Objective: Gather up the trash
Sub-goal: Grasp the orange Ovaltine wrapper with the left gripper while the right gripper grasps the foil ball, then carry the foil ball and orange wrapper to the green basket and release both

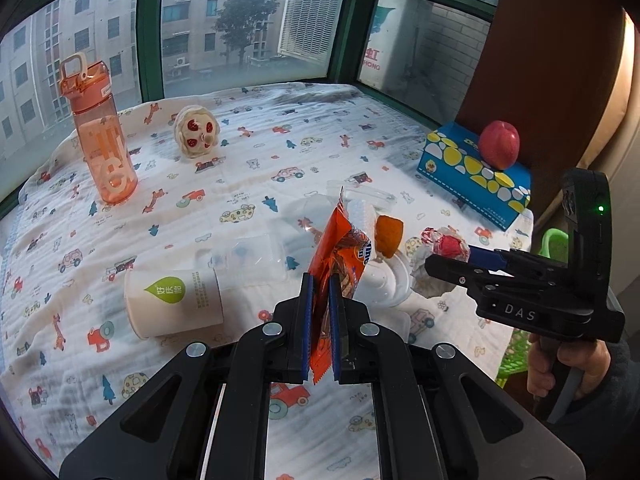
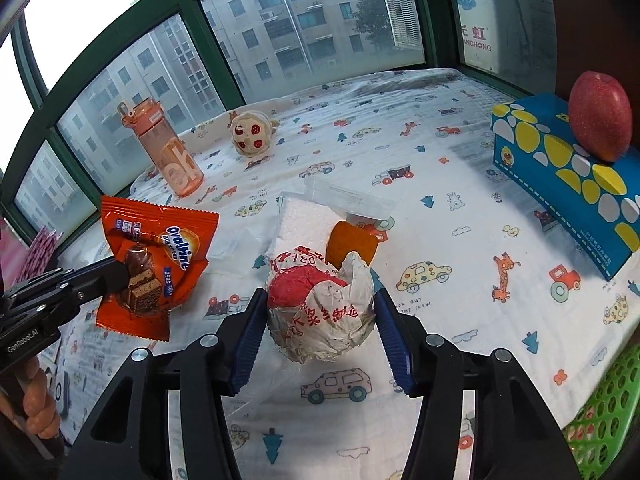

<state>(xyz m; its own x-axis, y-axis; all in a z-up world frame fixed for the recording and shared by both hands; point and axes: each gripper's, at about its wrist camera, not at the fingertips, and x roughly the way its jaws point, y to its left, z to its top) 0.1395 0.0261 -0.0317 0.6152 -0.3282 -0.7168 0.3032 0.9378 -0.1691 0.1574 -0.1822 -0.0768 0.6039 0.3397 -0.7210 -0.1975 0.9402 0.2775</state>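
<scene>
An orange wrapper (image 1: 340,256) is clamped upright in the left gripper (image 1: 320,276), left of the paper ball (image 2: 320,304). The ball is bracketed by the right gripper (image 2: 320,320), jaws touching its sides.

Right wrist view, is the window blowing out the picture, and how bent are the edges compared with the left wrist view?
Right wrist view: sky at upper left is blown out white, the window frame bows strongly, the crumpled paper wrapper stays sharp. Left wrist view: even daylight, no blown-out glass, similar fisheye bowing, dark vignette at the corners.
</scene>
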